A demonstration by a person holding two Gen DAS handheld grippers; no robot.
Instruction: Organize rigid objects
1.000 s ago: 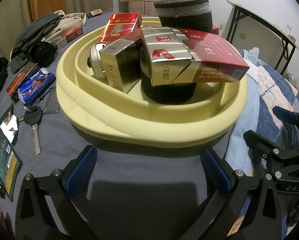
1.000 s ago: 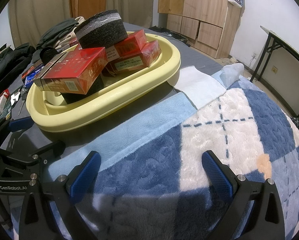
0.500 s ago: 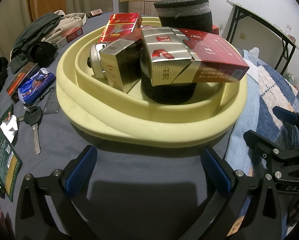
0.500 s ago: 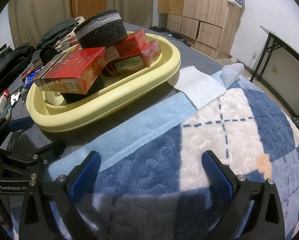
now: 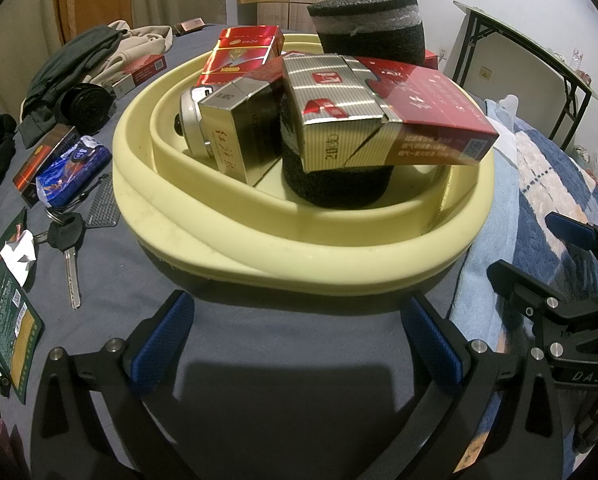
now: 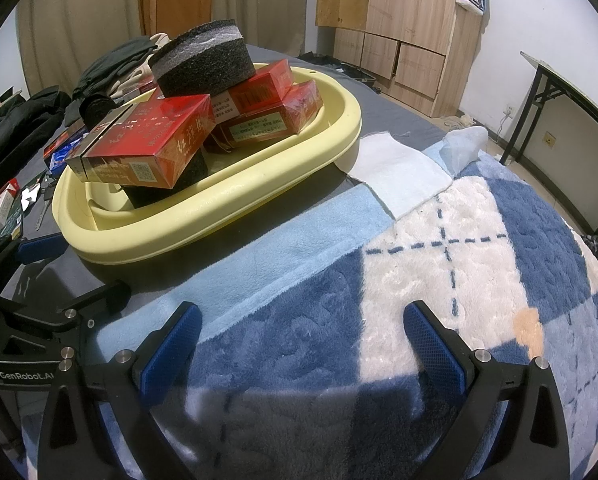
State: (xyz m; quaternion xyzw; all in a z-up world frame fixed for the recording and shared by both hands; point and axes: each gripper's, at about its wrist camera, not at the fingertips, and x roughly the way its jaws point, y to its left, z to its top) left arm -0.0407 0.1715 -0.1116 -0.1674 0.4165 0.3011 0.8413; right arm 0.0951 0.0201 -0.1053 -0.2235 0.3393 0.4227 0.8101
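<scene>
A pale yellow basin (image 5: 299, 264) (image 6: 219, 208) sits on the bed and holds several red and gold cartons (image 5: 379, 120) (image 6: 151, 144), two black foam cylinders (image 5: 371, 28) (image 6: 203, 60) and a round silver item (image 5: 189, 116). My left gripper (image 5: 299, 340) is open just in front of the basin's near rim, with nothing between its fingers. My right gripper (image 6: 299, 344) is open over the blue and white blanket (image 6: 439, 280), to the right of the basin, also holding nothing. Each gripper shows at the edge of the other's view.
Left of the basin lie keys (image 5: 69, 240), a blue packet (image 5: 71, 172), small boxes (image 5: 43, 156), green packets (image 5: 11, 312), a black round item (image 5: 85, 104) and clothes (image 5: 83, 56). A folding table (image 5: 539, 72) and wooden cabinets (image 6: 403, 32) stand beyond the bed.
</scene>
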